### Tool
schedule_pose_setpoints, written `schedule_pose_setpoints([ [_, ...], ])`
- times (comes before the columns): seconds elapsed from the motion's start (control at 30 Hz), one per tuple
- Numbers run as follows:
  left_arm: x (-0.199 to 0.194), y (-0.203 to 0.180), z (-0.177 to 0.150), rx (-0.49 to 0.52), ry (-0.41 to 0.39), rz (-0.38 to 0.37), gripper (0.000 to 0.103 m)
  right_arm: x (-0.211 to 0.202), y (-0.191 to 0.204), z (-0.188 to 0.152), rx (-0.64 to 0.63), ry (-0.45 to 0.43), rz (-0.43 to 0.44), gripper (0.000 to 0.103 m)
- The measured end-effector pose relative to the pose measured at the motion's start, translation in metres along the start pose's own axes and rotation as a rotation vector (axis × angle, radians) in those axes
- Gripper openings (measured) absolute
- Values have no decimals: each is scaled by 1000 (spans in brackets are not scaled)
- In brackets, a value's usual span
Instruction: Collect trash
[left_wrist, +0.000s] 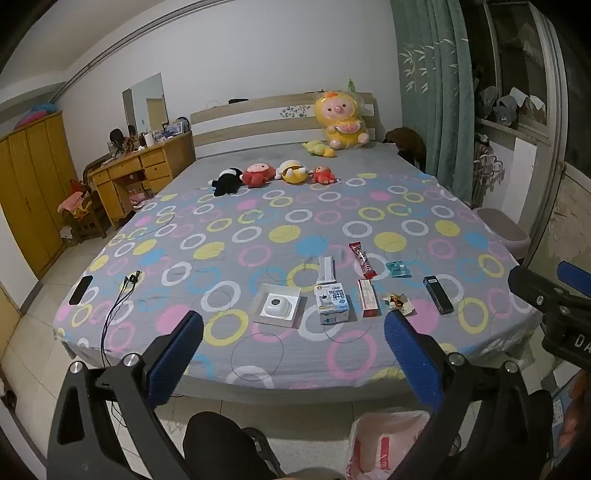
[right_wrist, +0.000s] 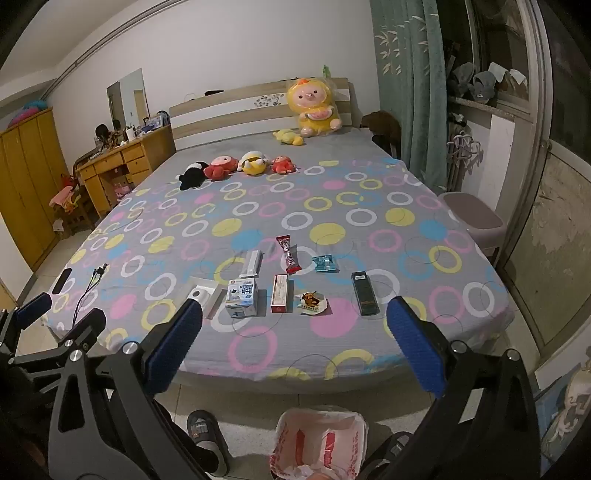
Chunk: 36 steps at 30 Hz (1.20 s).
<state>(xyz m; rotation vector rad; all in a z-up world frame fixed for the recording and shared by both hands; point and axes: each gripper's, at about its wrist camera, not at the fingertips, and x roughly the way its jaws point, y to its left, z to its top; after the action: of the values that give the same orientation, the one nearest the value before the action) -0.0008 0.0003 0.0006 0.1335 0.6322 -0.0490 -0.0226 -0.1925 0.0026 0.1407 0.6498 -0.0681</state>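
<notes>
Trash lies in a loose row near the bed's front edge: a white tray box (left_wrist: 277, 305) (right_wrist: 201, 297), a milk carton (left_wrist: 331, 302) (right_wrist: 242, 297), a red-white box (left_wrist: 368, 297) (right_wrist: 279, 293), a crumpled wrapper (left_wrist: 397, 302) (right_wrist: 312, 302), a black box (left_wrist: 438, 294) (right_wrist: 364, 292), a red snack bar (left_wrist: 362, 259) (right_wrist: 289, 254), a teal packet (left_wrist: 398, 268) (right_wrist: 325, 264) and a white tube box (left_wrist: 326, 268) (right_wrist: 253, 263). My left gripper (left_wrist: 293, 341) and right gripper (right_wrist: 295, 334) are open and empty, held in front of the bed. A bin lined with a red-white bag (right_wrist: 319, 443) (left_wrist: 384, 443) stands on the floor below.
A phone (left_wrist: 80, 290) (right_wrist: 62, 280) and a cable (left_wrist: 118, 295) lie at the bed's left corner. Plush toys (left_wrist: 273, 173) sit farther back. A stool (right_wrist: 472, 216) stands at the right, a desk (left_wrist: 144, 166) and wardrobe at the left. My slippered feet (right_wrist: 207, 439) are below.
</notes>
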Motion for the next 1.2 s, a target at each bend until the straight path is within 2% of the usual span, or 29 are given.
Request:
schedule_pose_setpoints([
  [1.2,1,1,0,0,9,-2,96,1,0,0,6,10,6,98],
])
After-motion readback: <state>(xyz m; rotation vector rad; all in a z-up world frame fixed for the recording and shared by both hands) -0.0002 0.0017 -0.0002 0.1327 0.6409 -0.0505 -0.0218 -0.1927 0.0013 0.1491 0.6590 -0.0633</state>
